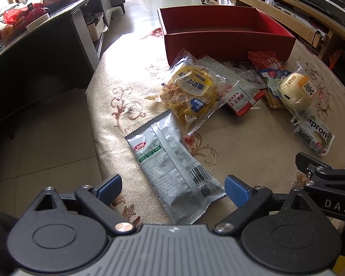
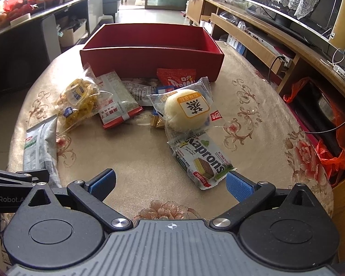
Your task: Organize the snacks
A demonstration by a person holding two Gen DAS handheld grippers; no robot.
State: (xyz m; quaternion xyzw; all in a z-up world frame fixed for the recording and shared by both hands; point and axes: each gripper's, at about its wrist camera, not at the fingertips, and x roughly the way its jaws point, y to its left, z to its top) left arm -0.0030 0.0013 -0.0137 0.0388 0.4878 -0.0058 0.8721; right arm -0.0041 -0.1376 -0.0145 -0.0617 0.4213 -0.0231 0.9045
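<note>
An empty red box [image 1: 227,43] [image 2: 149,62] stands at the table's far side with loose snacks before it. My left gripper [image 1: 173,188] is open, its blue pads either side of the near end of a grey snack packet [image 1: 172,168] [image 2: 41,147] lying flat. My right gripper [image 2: 171,184] is open, just short of a Kaprons wafer pack [image 2: 202,161] [image 1: 315,135]. Behind lie a round white bun pack [image 2: 188,108] [image 1: 296,89], a yellow crispy snack bag [image 2: 78,101] [image 1: 191,94], a red-edged packet [image 2: 117,101] and a red packet [image 2: 177,77].
The table has a beige floral cloth [image 2: 253,119]. A dark side table [image 1: 46,46] with bags stands left, a wooden TV shelf [image 2: 276,39] right. An orange plastic bag [image 2: 329,154] hangs off the right edge. The right gripper's arm [image 1: 329,179] shows beside my left gripper.
</note>
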